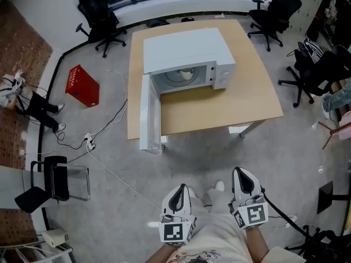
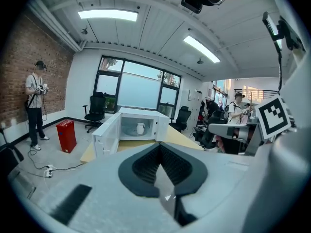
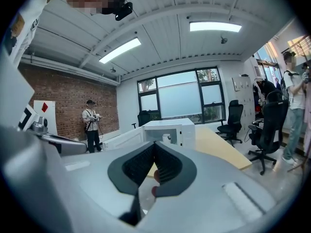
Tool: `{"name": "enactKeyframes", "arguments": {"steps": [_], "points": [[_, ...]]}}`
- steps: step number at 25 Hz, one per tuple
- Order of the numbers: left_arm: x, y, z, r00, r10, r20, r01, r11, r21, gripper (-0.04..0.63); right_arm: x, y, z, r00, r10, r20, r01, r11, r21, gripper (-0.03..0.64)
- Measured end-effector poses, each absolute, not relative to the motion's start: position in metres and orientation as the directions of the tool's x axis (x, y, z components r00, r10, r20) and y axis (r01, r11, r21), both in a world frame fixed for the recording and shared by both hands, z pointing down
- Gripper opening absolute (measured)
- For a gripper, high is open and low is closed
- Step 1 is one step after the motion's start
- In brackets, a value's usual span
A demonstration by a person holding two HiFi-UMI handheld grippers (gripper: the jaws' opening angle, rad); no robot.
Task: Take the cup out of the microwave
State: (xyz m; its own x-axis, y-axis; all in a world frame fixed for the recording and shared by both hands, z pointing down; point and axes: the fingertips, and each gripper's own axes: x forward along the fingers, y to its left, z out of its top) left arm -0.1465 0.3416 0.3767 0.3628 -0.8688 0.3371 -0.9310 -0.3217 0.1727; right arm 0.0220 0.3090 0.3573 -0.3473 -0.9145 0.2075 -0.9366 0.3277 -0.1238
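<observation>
While one white cup [image 1: 186,74] stands inside the single microwave [image 1: 189,48] on the one desk [image 1: 219,106], its door [image 1: 149,114] hangs wide open at the opening's left. Two grippers, the left gripper [image 1: 180,189] and the right gripper [image 1: 242,174], are well apart from the desk over bare floor, each with jaws together on nothing. One red box [image 1: 82,85] lies on the floor left of the desk.

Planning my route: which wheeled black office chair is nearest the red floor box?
The black swivel chair at the head view's upper left, beyond the red box; the others stand right of the wooden table.
</observation>
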Motion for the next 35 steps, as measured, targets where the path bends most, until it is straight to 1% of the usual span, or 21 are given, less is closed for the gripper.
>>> {"name": "enactKeyframes", "arguments": {"steps": [6, 10, 17, 21, 26, 33, 35], "points": [[-0.155, 0.324, 0.377, 0.399, -0.857, 0.328, -0.917, -0.365, 0.163, 0.003, 0.010, 0.293, 0.368, -0.310, -0.928, 0.205, -0.949, 0.290, -0.122, 0.008], [-0.150, 0.298, 0.382, 0.404, -0.851, 0.336, -0.914, -0.364, 0.177, 0.002, 0.010, 0.269, 0.372, -0.320, -0.922, 0.216, -0.946, 0.299, -0.126, 0.008], [-0.123, 0.216, 0.382, 0.369, -0.864, 0.343, -0.929, -0.333, 0.162, 0.002, 0.026, 0.195, 0.384, -0.381, -0.892, 0.242, -0.924, 0.355, -0.142, 0.008], [-0.101, 0.165, 0.382, 0.331, -0.878, 0.345, -0.943, -0.300, 0.141, 0.003, 0.033, 0.149, 0.386, -0.465, -0.851, 0.244, -0.885, 0.449, -0.119, 0.008], [-0.079, 0.117, 0.378, 0.260, -0.908, 0.328, -0.965, -0.235, 0.114, 0.003, 0.039, 0.104, 0.386, -0.555, -0.799, 0.232, -0.832, 0.533, -0.156, 0.008], [-0.071, 0.068, 0.399, 0.223, -0.906, 0.361, -0.975, -0.197, 0.108, 0.003, 0.040, 0.049, 0.392, -0.563, -0.791, 0.240, -0.827, 0.537, -0.170, 0.008], [-0.072, 0.052, 0.407, 0.228, -0.909, 0.349, -0.973, -0.201, 0.110, 0.003, 0.041, 0.036, 0.395, -0.551, -0.801, 0.235, -0.834, 0.525, -0.168, 0.008]]}}
